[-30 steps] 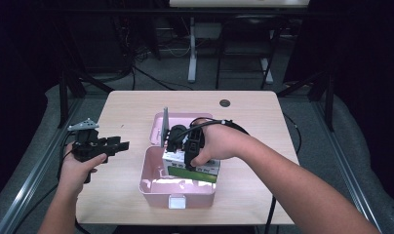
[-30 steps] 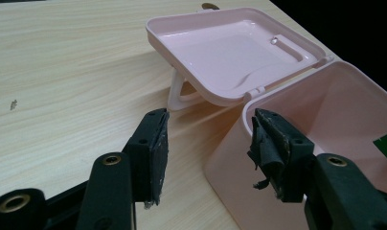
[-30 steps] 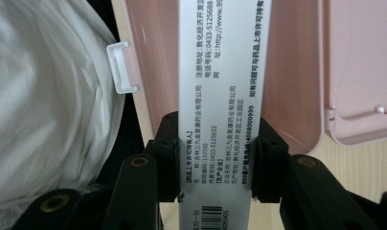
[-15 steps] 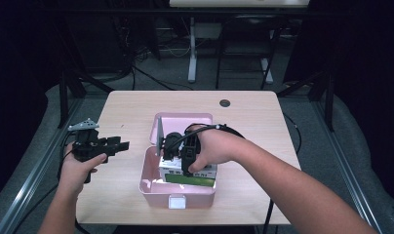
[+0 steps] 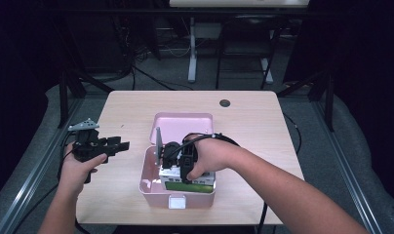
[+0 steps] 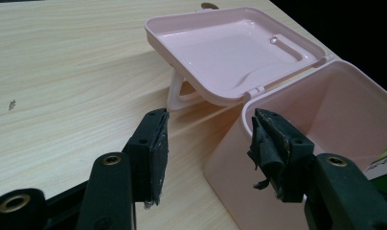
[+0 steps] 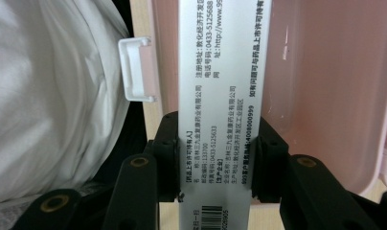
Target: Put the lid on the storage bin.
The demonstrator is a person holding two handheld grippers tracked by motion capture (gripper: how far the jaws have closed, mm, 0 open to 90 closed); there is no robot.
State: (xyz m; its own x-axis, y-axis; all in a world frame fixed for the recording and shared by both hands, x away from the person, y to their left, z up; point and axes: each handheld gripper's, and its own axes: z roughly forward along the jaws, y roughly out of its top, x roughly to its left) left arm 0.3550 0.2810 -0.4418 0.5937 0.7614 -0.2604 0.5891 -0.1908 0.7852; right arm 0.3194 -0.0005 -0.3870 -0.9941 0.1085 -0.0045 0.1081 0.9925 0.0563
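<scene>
The right claw [image 7: 215,158] is clamped on a white medicine box [image 7: 215,86], held inside the pink storage box [image 5: 151,183] on the counter [image 5: 253,117]. The left claw [image 6: 208,153] stands apart, empty, just beside that storage box's wall.

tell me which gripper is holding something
The right gripper: its fingers are shut on the edge of a printed box lowered into the pink case. The left gripper is open beside the case, holding nothing.

The silver box [image 7: 215,115] carries Chinese print, "0433-5125688", "4008800999", "133700" and a barcode.
</scene>
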